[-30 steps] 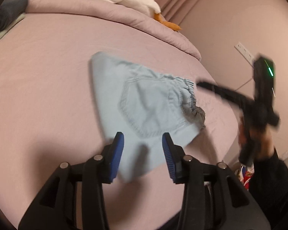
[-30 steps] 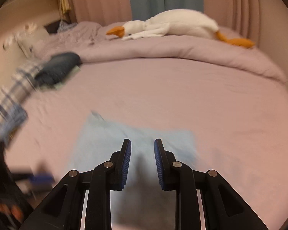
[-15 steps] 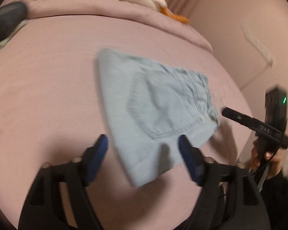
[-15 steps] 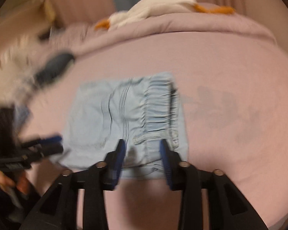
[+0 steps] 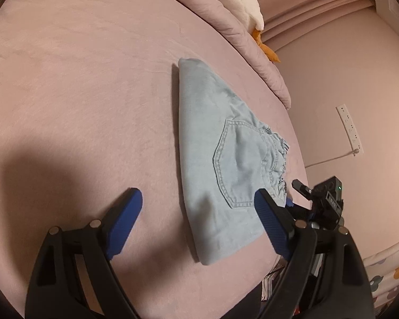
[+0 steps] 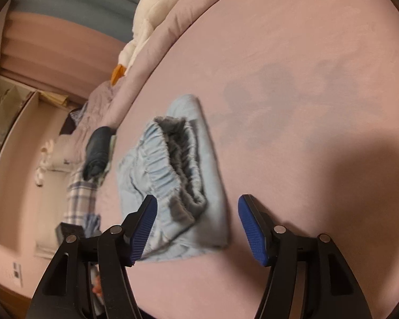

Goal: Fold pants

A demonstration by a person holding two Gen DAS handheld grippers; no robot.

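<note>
Light blue denim pants [image 5: 220, 159] lie folded flat on the pink bed [image 5: 79, 93], back pocket up, elastic waistband toward the bed's right edge. My left gripper [image 5: 198, 214] is open wide and empty, just above the pants' near end. In the right wrist view the pants [image 6: 173, 175] show their gathered waistband with its grey inside. My right gripper [image 6: 196, 220] is open and empty, its jaws standing either side of the waistband end, just above it. The right gripper also shows in the left wrist view [image 5: 319, 199] at the bed's edge.
A white goose plush [image 6: 149, 24] lies on a rolled pink duvet [image 5: 242, 40] at the head of the bed. A dark folded garment [image 6: 97, 151] and plaid cloth [image 6: 79, 194] lie at the bed's far side. A wall power strip [image 5: 349, 127] is beyond the bed's edge.
Both grippers have opened wide. Both cameras have swung round and tilted, and the right gripper has come in close to the waistband end of the pants.
</note>
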